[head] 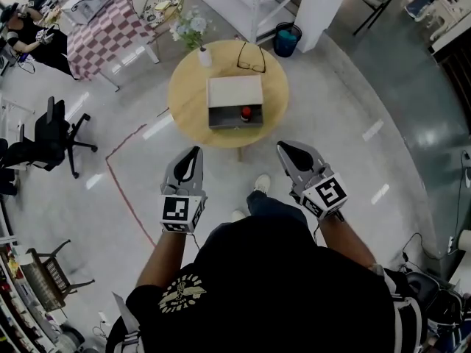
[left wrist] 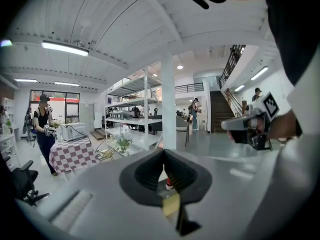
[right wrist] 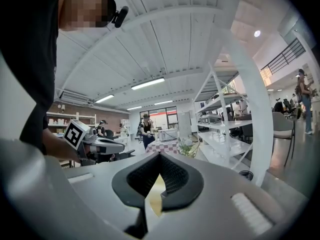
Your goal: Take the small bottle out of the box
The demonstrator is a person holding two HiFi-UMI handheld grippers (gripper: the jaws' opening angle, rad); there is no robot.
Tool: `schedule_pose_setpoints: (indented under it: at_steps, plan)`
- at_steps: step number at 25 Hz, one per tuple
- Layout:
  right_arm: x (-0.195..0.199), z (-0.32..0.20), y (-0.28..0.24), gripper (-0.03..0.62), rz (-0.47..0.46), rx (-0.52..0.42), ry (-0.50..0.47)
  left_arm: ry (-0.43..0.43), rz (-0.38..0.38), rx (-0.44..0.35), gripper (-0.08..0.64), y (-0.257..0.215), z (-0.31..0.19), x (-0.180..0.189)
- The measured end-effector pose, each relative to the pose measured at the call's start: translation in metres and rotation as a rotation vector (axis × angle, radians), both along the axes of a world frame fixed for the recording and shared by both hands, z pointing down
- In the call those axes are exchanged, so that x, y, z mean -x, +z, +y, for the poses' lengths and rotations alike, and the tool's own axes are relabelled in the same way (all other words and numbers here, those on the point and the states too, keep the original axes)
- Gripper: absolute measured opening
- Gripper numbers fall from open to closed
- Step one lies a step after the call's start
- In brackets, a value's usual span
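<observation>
Head view: small red bottle [head: 246, 112] sits inside open white-lidded grey box [head: 235, 94] on round wooden table [head: 188, 98], well ahead of left gripper [head: 196, 151] and right gripper [head: 282, 148] (both closed, empty); left gripper view: bottle peeks past pressed-together jaws; right gripper view: jaws together, nothing between.

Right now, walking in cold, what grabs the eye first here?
The round wooden table straight ahead, bearing an open box with a small red-topped bottle inside. Nearer, the left gripper and right gripper point toward it, jaws together and empty.
</observation>
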State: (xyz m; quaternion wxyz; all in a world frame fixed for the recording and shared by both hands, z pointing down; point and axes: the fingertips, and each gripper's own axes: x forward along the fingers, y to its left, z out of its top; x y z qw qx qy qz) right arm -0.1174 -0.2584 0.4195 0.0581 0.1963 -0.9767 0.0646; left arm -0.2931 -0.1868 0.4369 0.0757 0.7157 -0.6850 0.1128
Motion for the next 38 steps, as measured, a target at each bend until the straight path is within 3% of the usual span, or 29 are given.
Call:
schedule_pose_setpoints:
  at_steps: [13, 27, 33, 38]
  plan:
    - [0.013, -0.112, 0.010, 0.002, 0.021, 0.010, -0.058, -0.049, 0.006, 0.017, 0.000, -0.002, -0.114, 0.002]
    - [0.033, -0.169, 0.022, 0.002, 0.036, 0.009, -0.116, -0.099, 0.025, -0.008, 0.000, 0.012, -0.165, 0.005]
    - [0.062, -0.173, 0.065, 0.002, 0.129, 0.077, -0.112, -0.091, 0.031, 0.067, 0.000, 0.044, -0.165, 0.024]
    - [0.087, -0.177, 0.100, 0.002, 0.219, 0.066, -0.116, -0.046, 0.056, 0.143, 0.000, 0.080, -0.181, 0.042]
